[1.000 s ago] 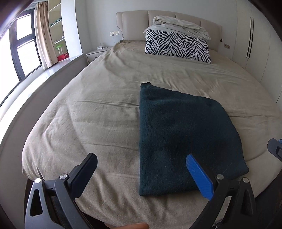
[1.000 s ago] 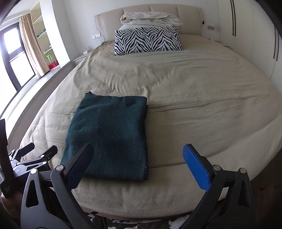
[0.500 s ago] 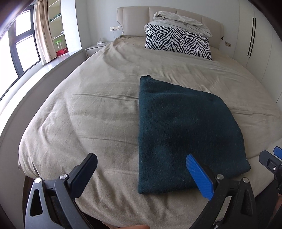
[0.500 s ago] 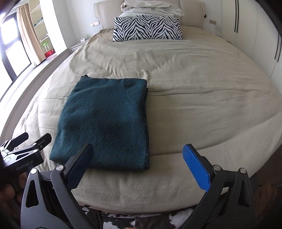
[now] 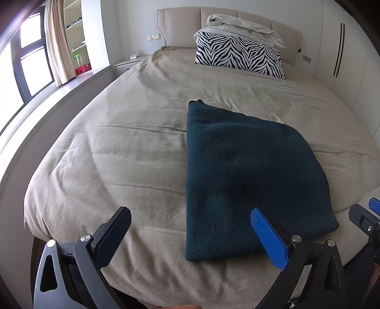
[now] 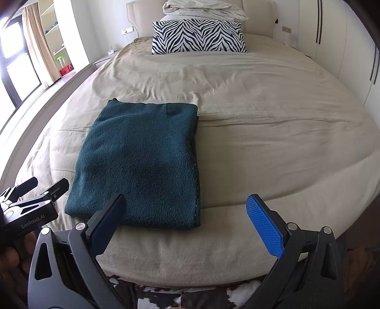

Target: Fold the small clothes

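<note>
A wide bed [image 5: 118,152] covered in a beige sheet fills most of both views, its padded headboard [image 5: 180,26] against the far wall. At the head end a zebra-striped pillow [image 6: 198,35] leans upright, with a rumpled pale duvet [image 6: 204,9] heaped on top of it. A window [image 5: 26,64] with a tan curtain [image 5: 55,40] stands off the bed's left side, next to shelves and a low nightstand [image 5: 127,64].

A dark teal sweater [image 6: 142,166] lies folded into a flat rectangle on the sheet, near the foot edge of the bed and left of the bed's middle. Its layered fold edges stack along its right side in the right wrist view.

The left tongs [image 5: 190,228] are spread wide and hold nothing; the blue pad sits in front of the sweater's near edge while the black one hovers over bare sheet. The right tongs [image 6: 185,214] are likewise wide apart and empty, the black finger in front of the sweater's near edge, the blue one over the sheet to its right. Neither clearly touches the cloth.
</note>
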Tool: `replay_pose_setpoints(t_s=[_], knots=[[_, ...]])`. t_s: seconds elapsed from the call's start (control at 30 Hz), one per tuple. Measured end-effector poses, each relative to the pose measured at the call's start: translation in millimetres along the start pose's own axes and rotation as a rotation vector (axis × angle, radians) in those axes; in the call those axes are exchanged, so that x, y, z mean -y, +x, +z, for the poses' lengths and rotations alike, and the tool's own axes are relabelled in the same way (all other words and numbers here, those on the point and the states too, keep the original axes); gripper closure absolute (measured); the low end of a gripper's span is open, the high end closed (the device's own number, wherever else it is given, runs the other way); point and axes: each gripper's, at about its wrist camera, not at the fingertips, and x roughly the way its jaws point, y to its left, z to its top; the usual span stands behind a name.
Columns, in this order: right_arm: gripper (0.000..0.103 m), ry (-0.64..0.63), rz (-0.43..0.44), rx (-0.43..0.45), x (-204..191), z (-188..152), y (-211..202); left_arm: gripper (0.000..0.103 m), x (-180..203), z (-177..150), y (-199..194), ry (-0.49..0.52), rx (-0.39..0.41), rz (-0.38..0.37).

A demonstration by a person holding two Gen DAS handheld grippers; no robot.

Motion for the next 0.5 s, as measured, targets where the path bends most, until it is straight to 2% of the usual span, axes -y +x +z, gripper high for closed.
replay_pose_setpoints(t_s=[0.5], knots=[[0.0,0.0,0.0,0.0,0.1,-0.5,-0.1,0.0,1.0,-1.1,1.9,0.0,-0.001,-0.004]])
